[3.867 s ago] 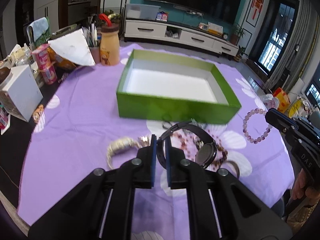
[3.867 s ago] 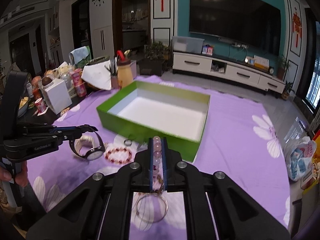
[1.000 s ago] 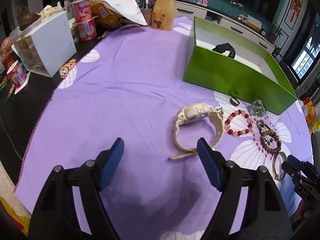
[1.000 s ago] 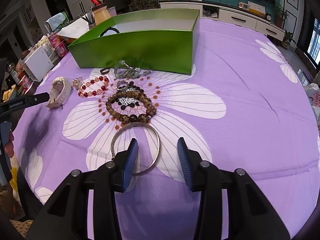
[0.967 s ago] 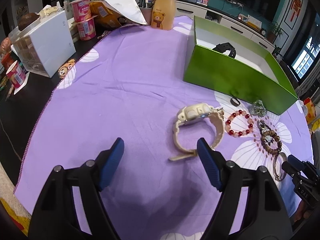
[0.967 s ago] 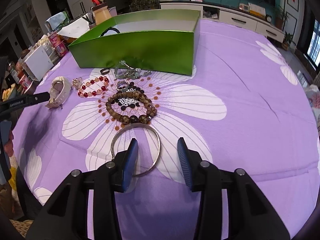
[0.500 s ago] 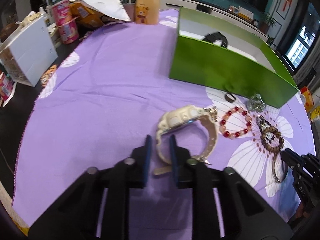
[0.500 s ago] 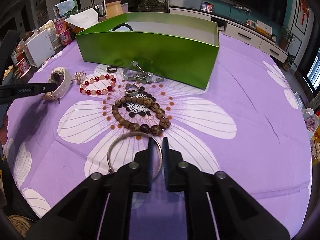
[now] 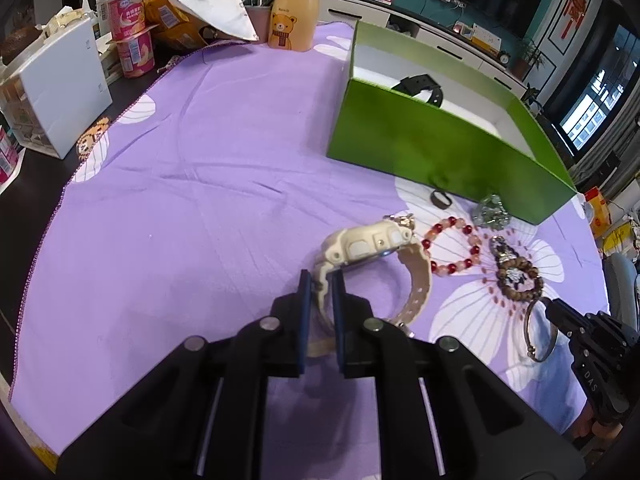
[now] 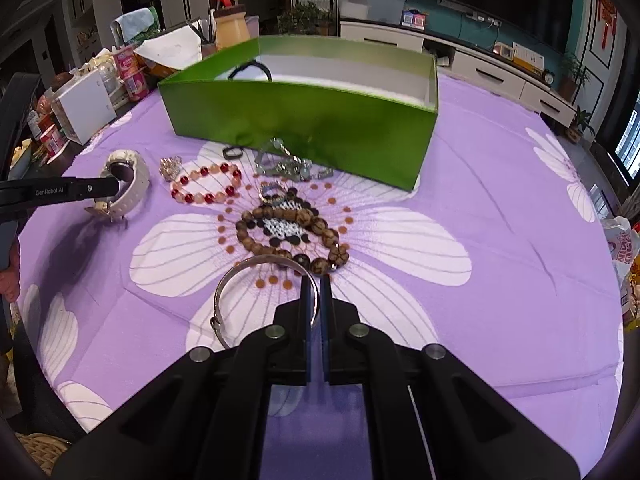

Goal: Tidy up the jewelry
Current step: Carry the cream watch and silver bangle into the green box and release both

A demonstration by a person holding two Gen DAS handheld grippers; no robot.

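Jewelry left to sort lies in a cluster on the purple flower-print tablecloth, just in front of the near wall of the open green cardboard box. Both tools were open a second ago and have just closed. The left gripper is now clamped on the strap of the cream plastic wristwatch, which is at the left end of the cluster and not yet lifted, as far as the frames show. The right gripper has pinched the near right rim of the thin silver metal bangle, which lies nearest of all, just this side of the brown wooden bead bracelet. A black wristwatch is already inside the box at its far left end. Not yet picked: the red and pink bead bracelet, the small dark ring, the pale silver chain pile and a small sparkly piece beside the cream watch. Judgement: two grasps are made at once, and the next step is probably to lift both and carry them over the box wall. The thin bangle rim is the more likely to slip.
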